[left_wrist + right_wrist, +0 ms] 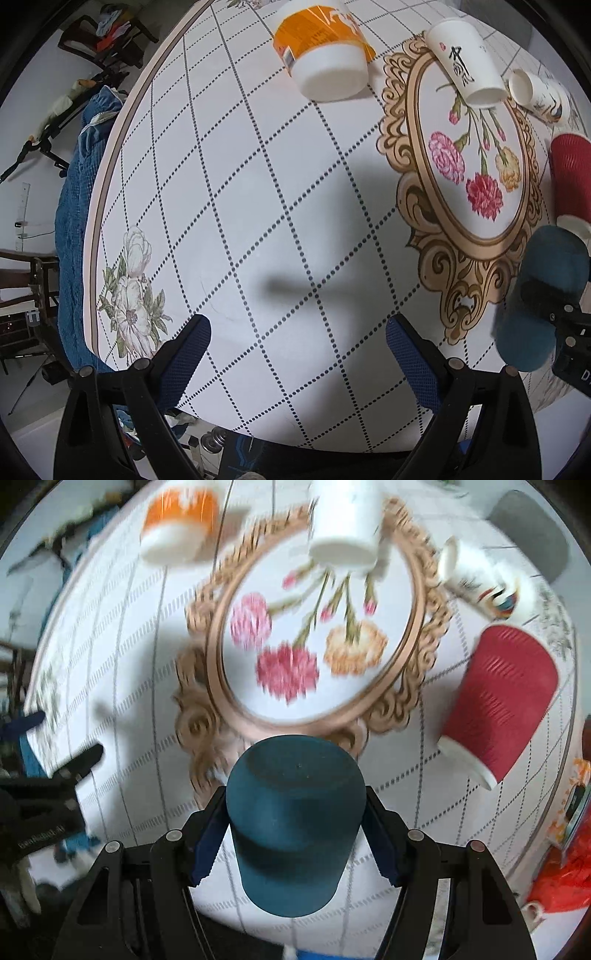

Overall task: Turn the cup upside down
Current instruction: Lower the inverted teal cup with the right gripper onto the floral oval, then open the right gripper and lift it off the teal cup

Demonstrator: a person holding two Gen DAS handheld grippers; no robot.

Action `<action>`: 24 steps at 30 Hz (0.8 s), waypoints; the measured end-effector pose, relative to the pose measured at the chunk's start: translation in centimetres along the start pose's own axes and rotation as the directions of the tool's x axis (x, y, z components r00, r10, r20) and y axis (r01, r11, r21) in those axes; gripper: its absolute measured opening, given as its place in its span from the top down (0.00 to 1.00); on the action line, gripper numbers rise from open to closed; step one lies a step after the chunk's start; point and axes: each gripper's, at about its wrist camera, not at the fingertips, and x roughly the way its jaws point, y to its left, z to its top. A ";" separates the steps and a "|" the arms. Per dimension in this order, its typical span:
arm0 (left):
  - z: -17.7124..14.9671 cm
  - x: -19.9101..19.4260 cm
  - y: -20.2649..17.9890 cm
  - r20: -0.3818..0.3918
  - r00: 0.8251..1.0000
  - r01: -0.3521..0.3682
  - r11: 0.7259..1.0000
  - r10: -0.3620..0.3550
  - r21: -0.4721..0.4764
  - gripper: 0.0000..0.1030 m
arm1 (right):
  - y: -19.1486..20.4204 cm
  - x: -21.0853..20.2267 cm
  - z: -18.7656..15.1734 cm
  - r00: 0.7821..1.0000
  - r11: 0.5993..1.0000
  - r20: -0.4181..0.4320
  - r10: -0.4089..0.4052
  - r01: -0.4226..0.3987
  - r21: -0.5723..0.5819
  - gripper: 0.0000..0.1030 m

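My right gripper point(293, 830) is shut on a dark teal cup point(291, 823), its closed base pointing away from the camera, above the near edge of the table. The right wrist view is motion-blurred. The teal cup also shows in the left wrist view point(543, 295), at the right edge, held by the right gripper. My left gripper point(297, 350) is open and empty above the white dotted-grid tablecloth point(258, 184).
A red ribbed cup point(498, 698) stands upside down at right. An orange-and-white cup point(177, 520) and a white paper cup point(343, 520) stand upside down at the back. A small patterned cup point(476, 579) lies on its side. A floral oval print point(314, 638) marks the middle of the table.
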 end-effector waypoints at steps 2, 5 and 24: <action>0.5 -0.2 0.3 -0.001 1.000 -0.001 1.000 0.001 -0.004 0.06 | 0.3 -1.0 0.0 0.997 1.000 0.081 0.003 -0.005 0.024 0.31; 1.2 -0.3 1.1 -0.002 1.000 -0.004 1.000 0.004 -0.015 0.06 | 1.1 -2.4 -0.3 0.982 0.999 0.188 -0.001 -0.007 0.042 0.31; 1.9 -0.4 2.6 0.018 1.000 -0.016 1.000 0.016 0.002 0.06 | 6.2 -2.2 -2.1 0.899 0.997 0.431 -0.076 0.071 0.029 0.31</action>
